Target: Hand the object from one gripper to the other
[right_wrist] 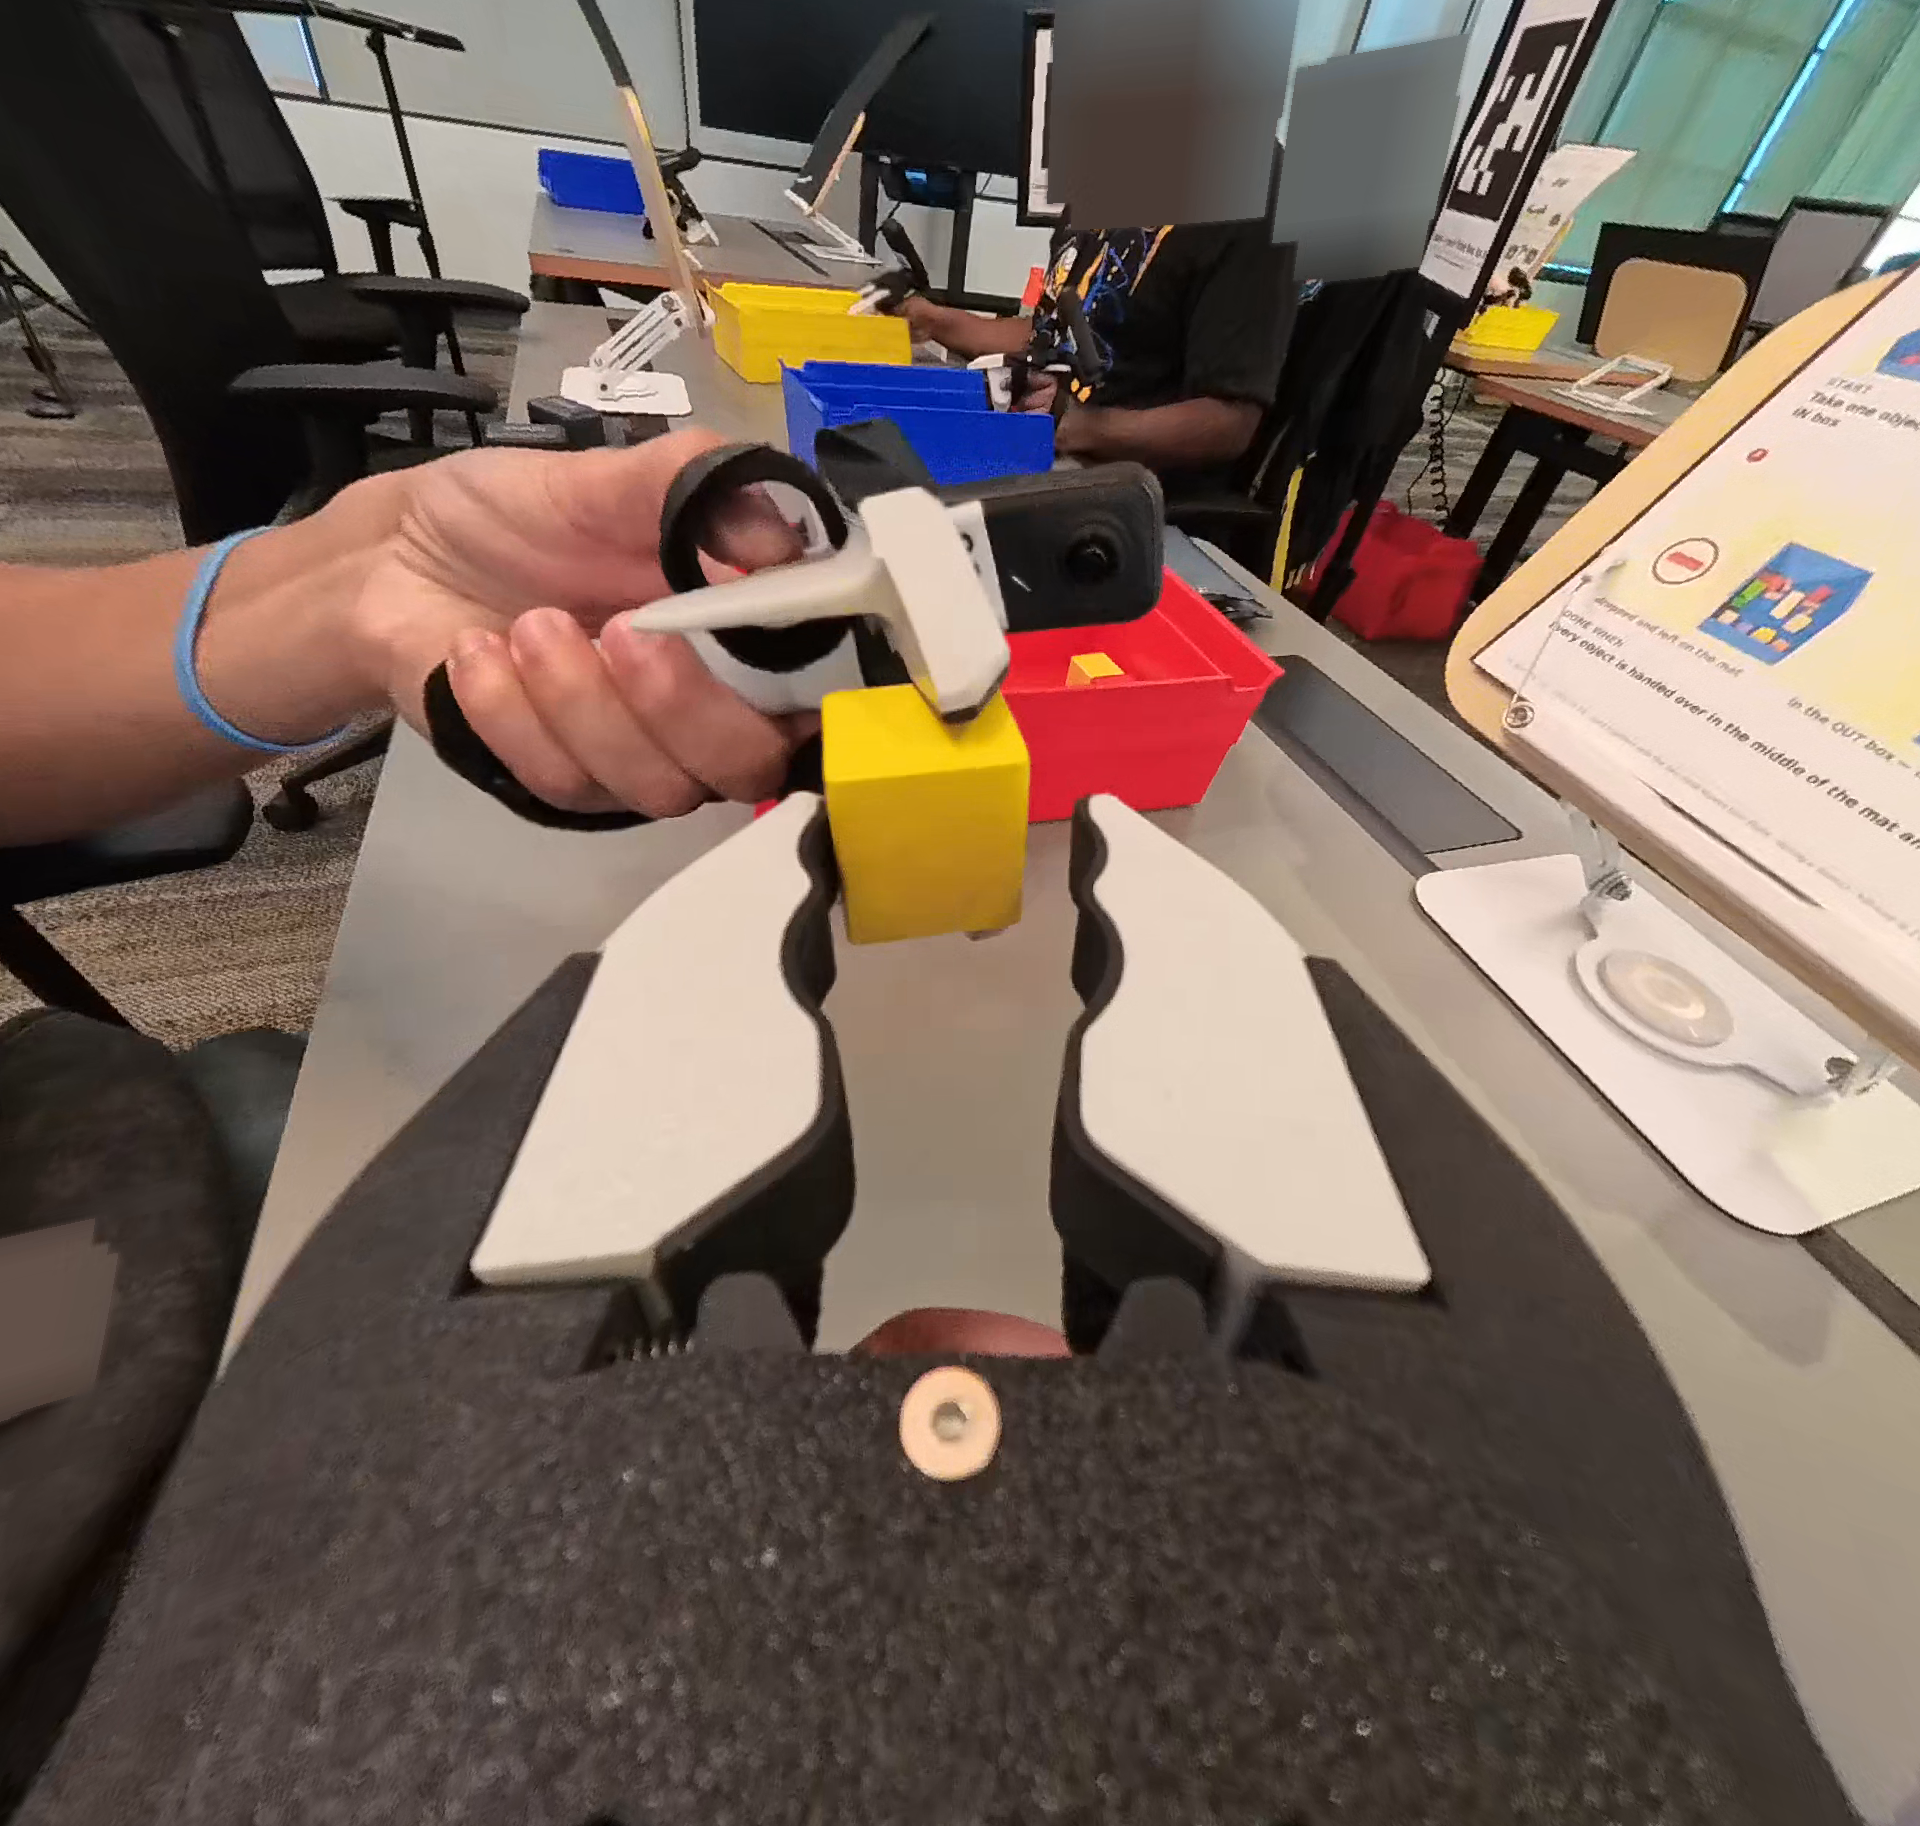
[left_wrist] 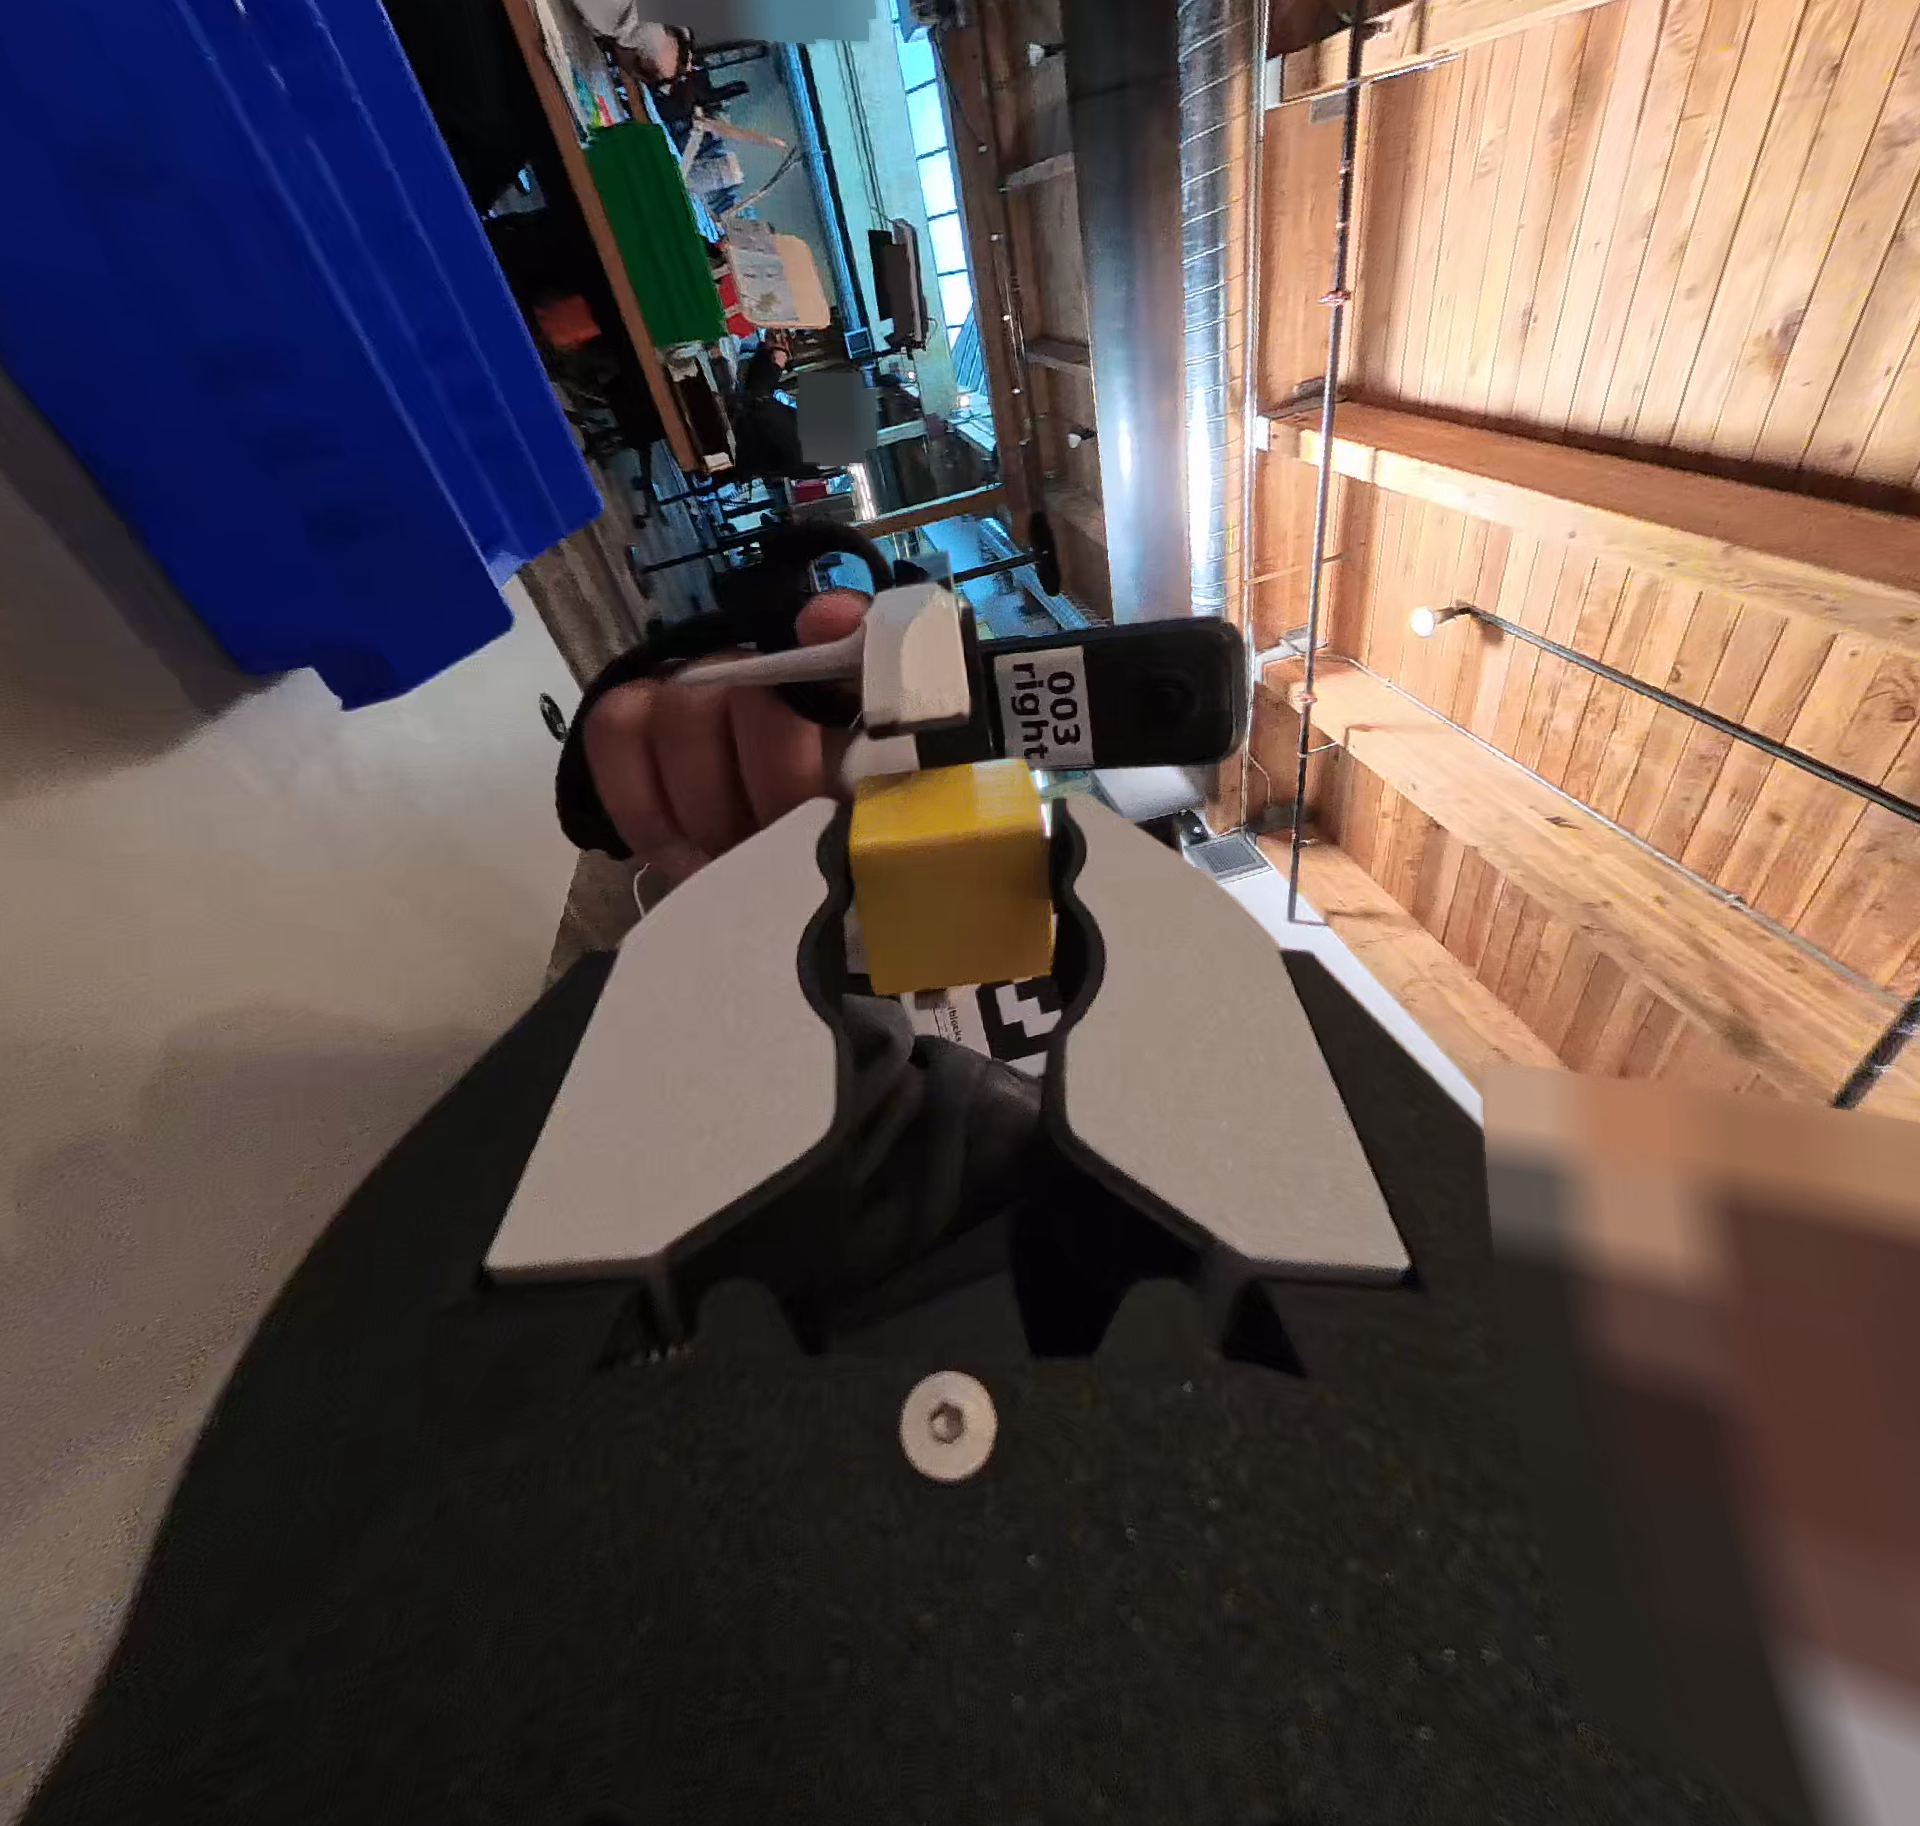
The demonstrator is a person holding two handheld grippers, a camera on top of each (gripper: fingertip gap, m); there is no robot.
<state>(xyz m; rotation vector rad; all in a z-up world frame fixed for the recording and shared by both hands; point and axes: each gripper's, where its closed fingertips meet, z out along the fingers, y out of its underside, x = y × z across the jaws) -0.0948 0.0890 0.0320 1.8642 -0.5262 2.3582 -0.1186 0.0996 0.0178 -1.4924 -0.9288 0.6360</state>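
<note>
Yellow block [right_wrist: 925,820] sat mid-air at frame centre in both views, above the grey table [right_wrist: 499,924]. Your left gripper [left_wrist: 951,841] was clenched on it: in the left wrist view both dark pads pressed the block's two sides, and in the right wrist view one white finger [right_wrist: 925,602] lay on the block's top face. The opposite finger was mostly hidden under the block. Your right gripper [right_wrist: 945,820] was released, jaws spread around the block. Its left pad sat against or just beside the block's side, and the right pad stood apart with a clear gap. Your left hand [right_wrist: 540,623], with a blue wristband [right_wrist: 197,644], held the left gripper at centre left of the right wrist view. Your right hand [left_wrist: 686,768] held the other gripper just above centre in the left wrist view. A red bin [right_wrist: 1143,737] stood on the table right behind the block. A blue bin [right_wrist: 914,415] was farther back, and an instruction board [right_wrist: 1714,633] stood at the right edge on a white stand.
</note>
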